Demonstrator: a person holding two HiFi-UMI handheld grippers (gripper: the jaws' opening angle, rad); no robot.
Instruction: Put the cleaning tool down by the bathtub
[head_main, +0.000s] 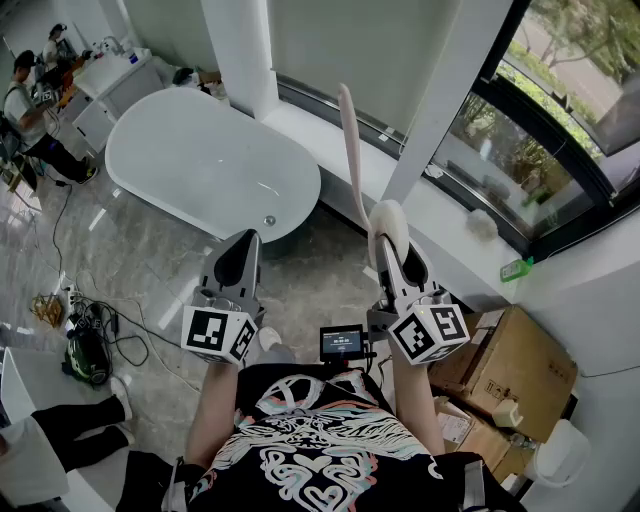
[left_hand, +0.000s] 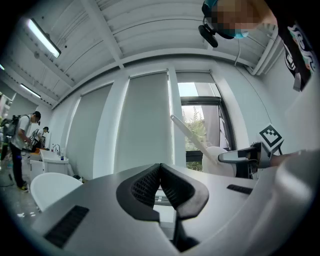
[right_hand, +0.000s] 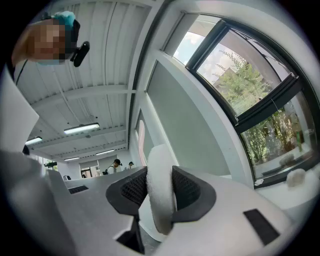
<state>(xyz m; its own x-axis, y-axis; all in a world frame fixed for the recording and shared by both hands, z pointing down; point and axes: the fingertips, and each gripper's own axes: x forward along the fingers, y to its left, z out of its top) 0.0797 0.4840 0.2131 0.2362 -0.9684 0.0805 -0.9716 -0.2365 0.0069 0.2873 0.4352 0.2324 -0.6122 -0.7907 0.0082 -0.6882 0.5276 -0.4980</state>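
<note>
Clenching the cleaning tool (head_main: 351, 150) in the right gripper (head_main: 392, 248).
Its shaft ran far; the bathtub (head_main: 190, 160) lay far left; left gripper (head_main: 243, 252) closed, empty.

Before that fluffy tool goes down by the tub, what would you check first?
1. Jaws of the right gripper clamped on the pad of the cleaning tool: ok.
2. The left gripper empty, jaws together: ok.
3. The bathtub in sight ahead: ok.
4. The floor beside the tub bare enough for the tool: ok.
5. The tool's long handle clear of the pillar: cannot tell.
</note>
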